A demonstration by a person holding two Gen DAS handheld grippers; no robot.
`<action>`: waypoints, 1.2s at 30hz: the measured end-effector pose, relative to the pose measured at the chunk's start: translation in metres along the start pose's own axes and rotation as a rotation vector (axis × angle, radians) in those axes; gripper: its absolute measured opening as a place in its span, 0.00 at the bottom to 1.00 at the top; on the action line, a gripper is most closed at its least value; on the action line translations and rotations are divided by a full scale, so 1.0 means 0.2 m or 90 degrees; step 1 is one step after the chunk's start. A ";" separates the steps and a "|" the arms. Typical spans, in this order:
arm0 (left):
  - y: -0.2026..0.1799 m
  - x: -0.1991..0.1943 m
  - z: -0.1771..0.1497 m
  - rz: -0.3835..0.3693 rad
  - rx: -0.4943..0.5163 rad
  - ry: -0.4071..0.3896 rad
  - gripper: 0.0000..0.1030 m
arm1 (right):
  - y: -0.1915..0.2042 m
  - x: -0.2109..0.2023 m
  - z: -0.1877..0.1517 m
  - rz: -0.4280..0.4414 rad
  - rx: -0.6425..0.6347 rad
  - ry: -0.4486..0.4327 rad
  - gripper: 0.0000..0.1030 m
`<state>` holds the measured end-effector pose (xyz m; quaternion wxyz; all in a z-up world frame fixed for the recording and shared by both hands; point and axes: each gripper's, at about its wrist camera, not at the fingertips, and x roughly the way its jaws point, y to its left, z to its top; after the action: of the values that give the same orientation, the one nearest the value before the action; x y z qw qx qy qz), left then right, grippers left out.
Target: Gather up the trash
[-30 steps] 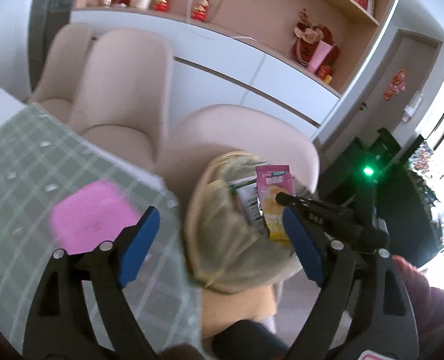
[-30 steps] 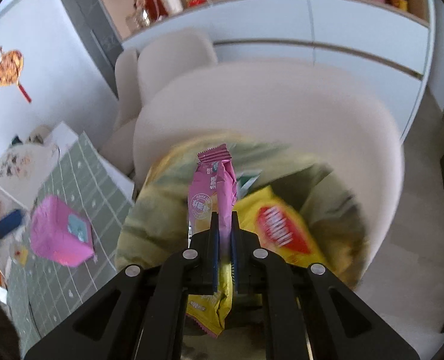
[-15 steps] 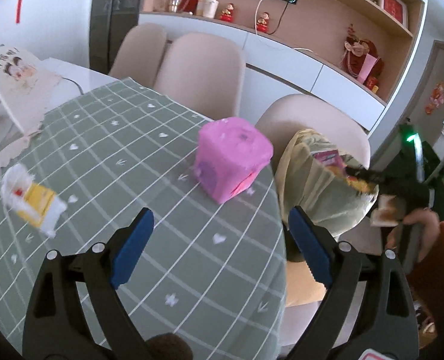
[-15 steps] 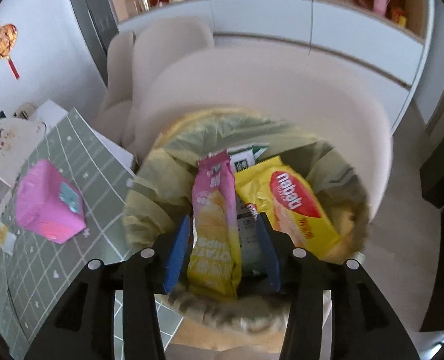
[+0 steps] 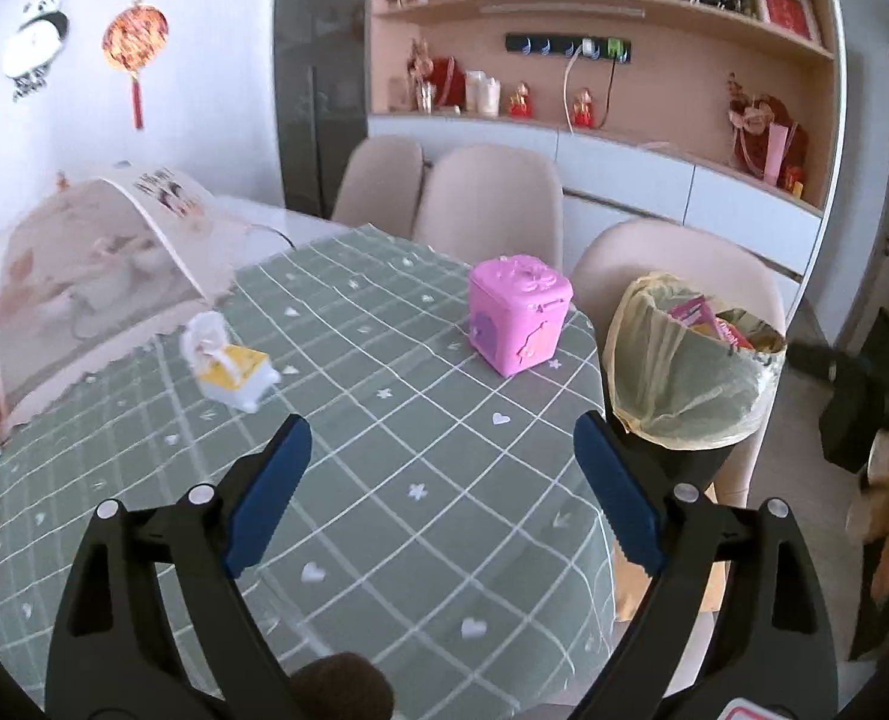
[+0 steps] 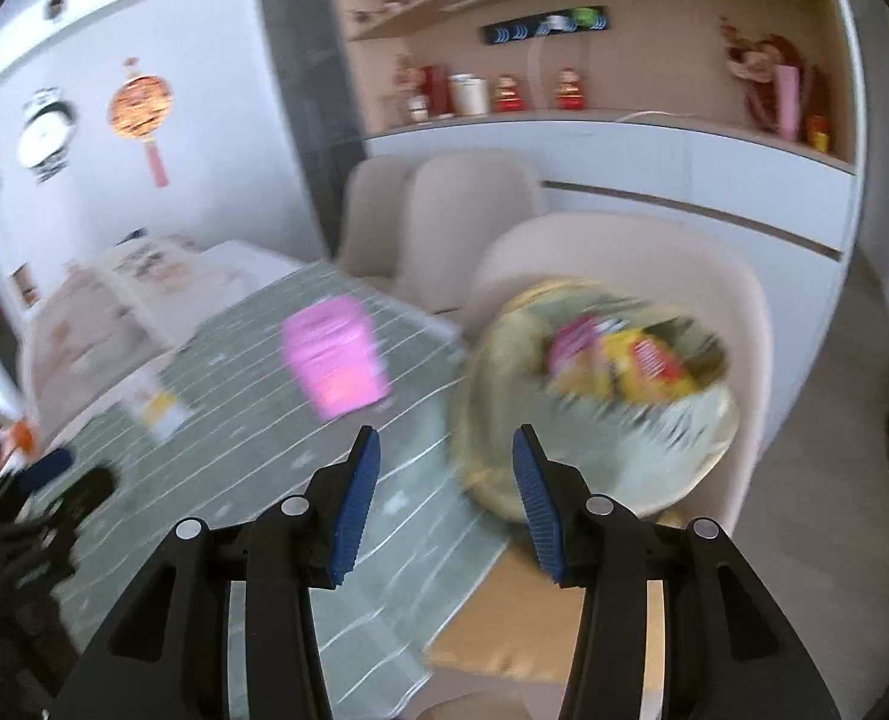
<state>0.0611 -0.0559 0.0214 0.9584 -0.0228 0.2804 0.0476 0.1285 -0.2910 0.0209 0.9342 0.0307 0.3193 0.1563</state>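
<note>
A trash bin lined with a yellowish bag [image 5: 684, 378] stands on a chair beside the table and holds pink and yellow snack wrappers [image 5: 708, 321]; it also shows blurred in the right wrist view [image 6: 600, 396]. A crumpled white and yellow wrapper [image 5: 228, 363] lies on the green checked tablecloth [image 5: 384, 480], far ahead and left of my left gripper [image 5: 444, 486], which is open and empty over the cloth. My right gripper [image 6: 444, 492] is open and empty, at the table edge beside the bin.
A pink plastic box [image 5: 519, 315] stands on the cloth near the bin. A mesh food cover [image 5: 96, 264] sits at the table's far left. Beige chairs [image 5: 492, 198] line the far side. A cabinet with shelves [image 5: 624, 138] is behind.
My right gripper opened, dropped the pink wrapper into the bin and pulled back. My left gripper swung left from the bin over the table, bringing the white and yellow wrapper into view.
</note>
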 end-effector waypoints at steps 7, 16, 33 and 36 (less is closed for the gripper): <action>0.00 -0.28 -0.16 0.030 -0.002 -0.027 0.82 | 0.24 -0.27 -0.30 -0.003 -0.066 -0.017 0.43; -0.02 -0.48 -0.30 0.045 0.010 -0.039 0.82 | 0.37 -0.44 -0.42 0.003 -0.082 -0.057 0.43; -0.03 -0.61 -0.37 0.046 -0.009 -0.059 0.82 | 0.41 -0.50 -0.47 0.016 -0.093 -0.064 0.43; -0.03 -0.61 -0.36 0.043 -0.005 -0.058 0.82 | 0.40 -0.50 -0.47 0.015 -0.091 -0.065 0.43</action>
<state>-0.0800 -0.0775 0.0263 0.9680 -0.0149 0.2370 0.0816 -0.0247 -0.2498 0.0177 0.9471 -0.0246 0.2590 0.1880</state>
